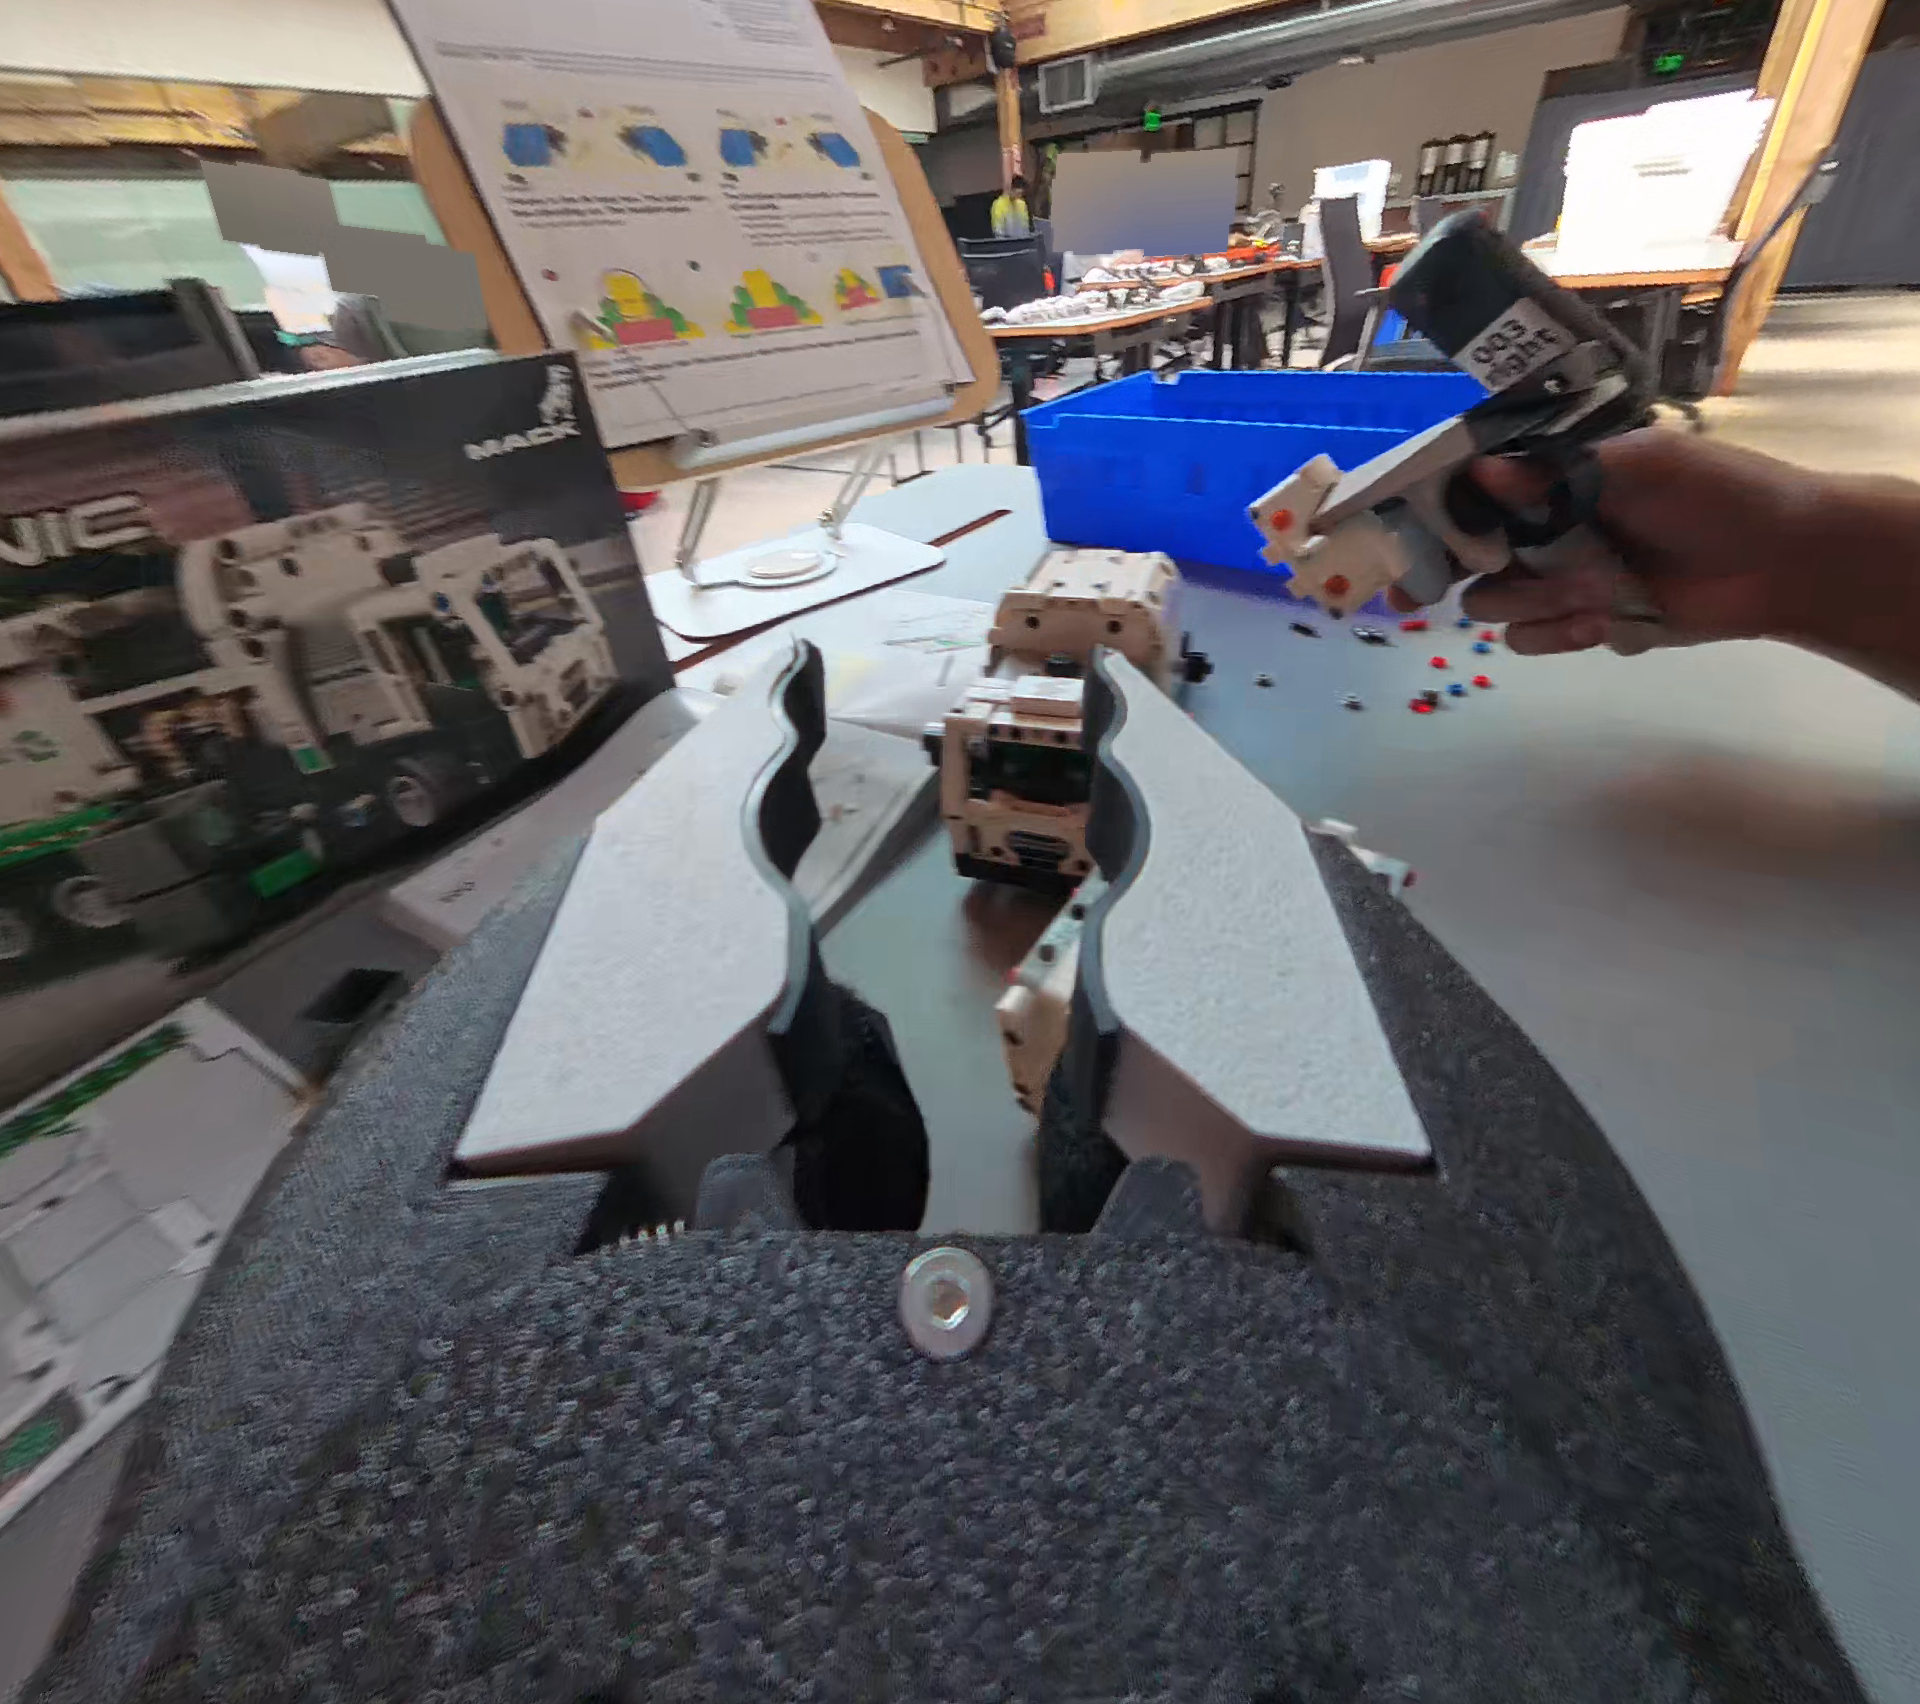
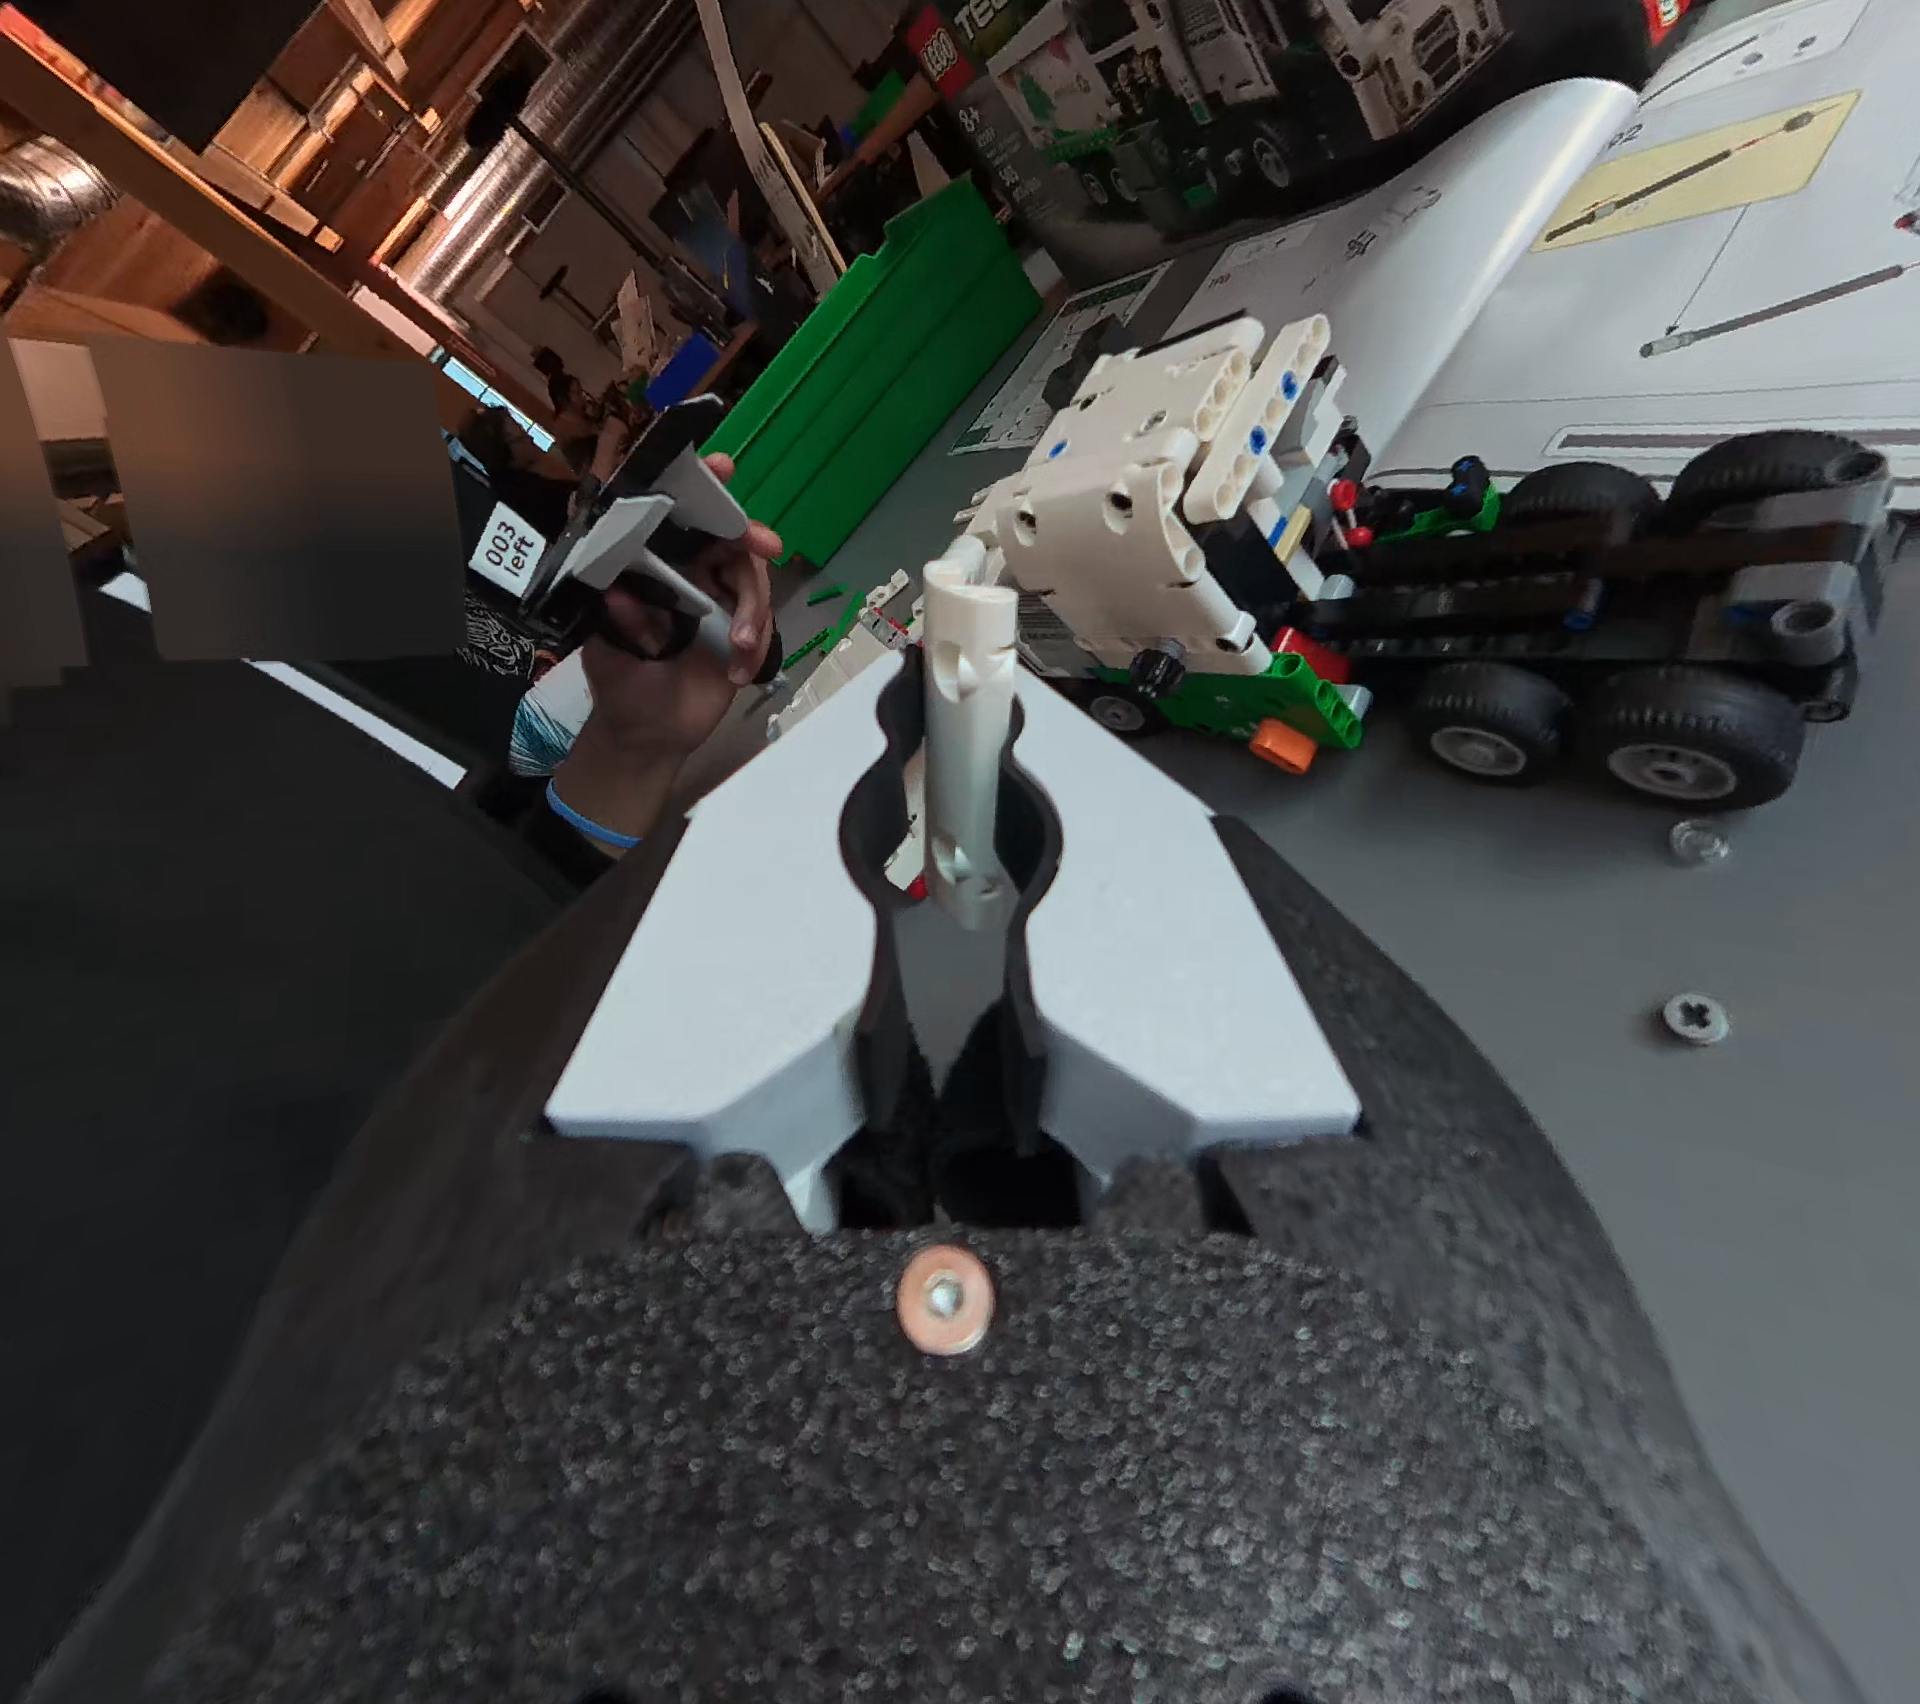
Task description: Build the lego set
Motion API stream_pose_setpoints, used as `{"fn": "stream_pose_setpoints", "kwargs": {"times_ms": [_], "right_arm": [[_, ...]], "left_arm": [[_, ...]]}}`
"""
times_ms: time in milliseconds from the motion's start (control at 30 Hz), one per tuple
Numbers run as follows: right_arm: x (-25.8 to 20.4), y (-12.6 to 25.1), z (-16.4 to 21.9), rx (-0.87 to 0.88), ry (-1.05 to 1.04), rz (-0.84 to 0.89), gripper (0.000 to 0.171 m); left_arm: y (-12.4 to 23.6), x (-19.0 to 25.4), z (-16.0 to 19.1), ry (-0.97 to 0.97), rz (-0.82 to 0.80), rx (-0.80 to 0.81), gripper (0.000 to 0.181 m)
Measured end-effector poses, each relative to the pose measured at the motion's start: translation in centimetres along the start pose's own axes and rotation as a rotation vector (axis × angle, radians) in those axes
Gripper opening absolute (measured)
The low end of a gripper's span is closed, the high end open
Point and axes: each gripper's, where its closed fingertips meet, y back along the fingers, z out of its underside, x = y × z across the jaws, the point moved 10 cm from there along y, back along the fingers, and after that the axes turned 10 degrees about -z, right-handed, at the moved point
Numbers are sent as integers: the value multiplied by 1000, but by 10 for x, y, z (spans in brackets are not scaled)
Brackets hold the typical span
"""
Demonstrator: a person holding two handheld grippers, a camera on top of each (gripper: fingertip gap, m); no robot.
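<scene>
Two grippers: we held one in each hand over the grey table, the truck model parked between them.
Right gripper: we had its fingers closed on a white panel piece, gripped near its lower end, the upper end sticking out past the fingertips.
Long axis: the piece ran roughly along the fingers, tilted a little, its free end aimed toward the white cab.
Left gripper: we kept its fingers parted with nothing clamped; a small white part lay against the inner face of one finger, though we could not tell whether it was held.
Direction: from the left gripper the model sat straight ahead; from the right it lay ahead and slightly right.
Nearer hand: we judged the right gripper closer to mating the piece, the left placed to brace the cab.
Other things: set box, open instruction booklet, blue bin.
</scene>
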Motion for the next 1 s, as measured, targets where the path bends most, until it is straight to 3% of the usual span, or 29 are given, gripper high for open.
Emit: {"fn": "stream_pose_setpoints", "kwargs": {"times_ms": [267, 333, 433, 500, 1000], "right_arm": [[16, 12, 5, -59, -141, 2, 8], [14, 5, 19, -211, -271, -28, 8], [7, -10, 57, -580, -340, 71, 9], [-5, -19, 70, -652, -348, 22, 9], [-14, -25, 79, -684, -72, 161, 19]], "left_arm": [[-7, -24, 19, 3, -138, -92, 46], [-7, -25, 22, -7, -146, -118, 34], [-9, -25, 25, 2, -139, -130, 33], [-10, -24, 24, 10, -128, -113, 33], [-8, -12, 21, -50, -99, -128, 35]]}}
